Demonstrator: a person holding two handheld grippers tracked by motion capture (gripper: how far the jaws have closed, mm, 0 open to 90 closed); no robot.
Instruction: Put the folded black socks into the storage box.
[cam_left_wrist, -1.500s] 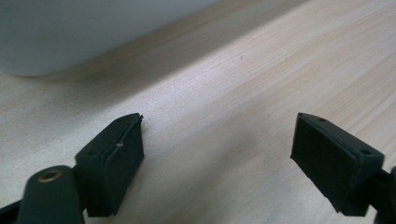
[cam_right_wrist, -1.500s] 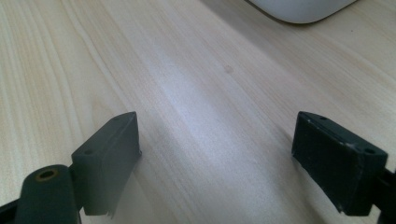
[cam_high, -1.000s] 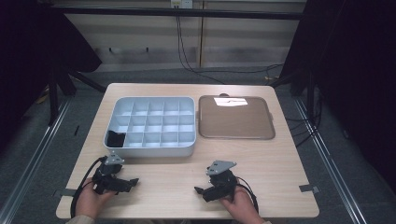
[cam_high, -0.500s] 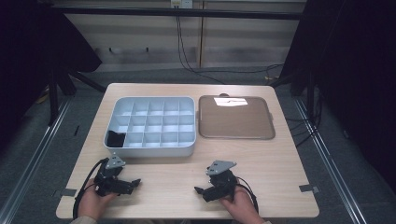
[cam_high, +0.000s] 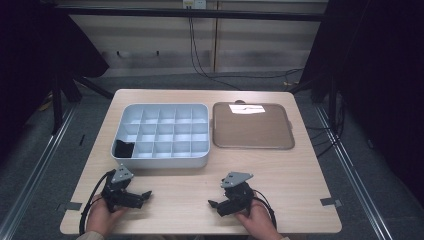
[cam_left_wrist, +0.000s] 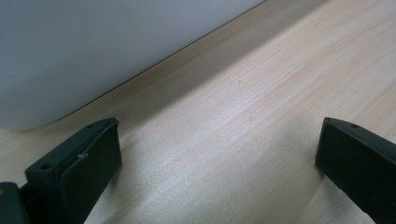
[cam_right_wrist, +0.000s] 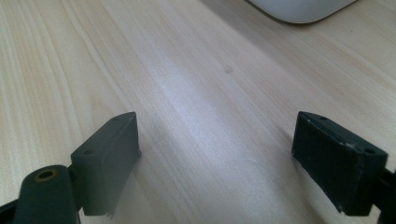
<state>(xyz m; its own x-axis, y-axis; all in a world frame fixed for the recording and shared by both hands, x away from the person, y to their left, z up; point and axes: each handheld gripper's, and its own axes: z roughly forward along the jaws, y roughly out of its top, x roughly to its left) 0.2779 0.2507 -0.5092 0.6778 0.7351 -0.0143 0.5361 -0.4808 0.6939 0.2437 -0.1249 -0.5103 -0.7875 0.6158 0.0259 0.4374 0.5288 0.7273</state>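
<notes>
Two grippers lie low on the near strip of the wooden desk (cam_high: 200, 180), one in each hand: left gripper (cam_high: 141, 196) near the front left corner, right gripper (cam_high: 214, 205) right of centre, tips turned toward each other, bare wood between them. Left gripper's fingers (cam_left_wrist: 88, 158) spread wide, having just opened the last bit; nothing between them but wood grain. Right gripper's fingers (cam_right_wrist: 109, 154) also spread, nothing held. One white compartment tray (cam_high: 165, 161) sits just beyond the left gripper, its front wall close to it; one flat brown tray (cam_high: 252, 131) just to its right, the two nearly touching. High view shows a grid of compartments, one dark item (cam_high: 124, 148) in the near left cell, and a bright glare patch at the brown tray's far edge. Left gripper view gives the white tray's outer wall (cam_left_wrist: 93, 51) meeting the desk, with a shadow line; right gripper view catches a rounded white corner (cam_right_wrist: 303, 10) at top. Open desk right of the right gripper to the edge.
</notes>
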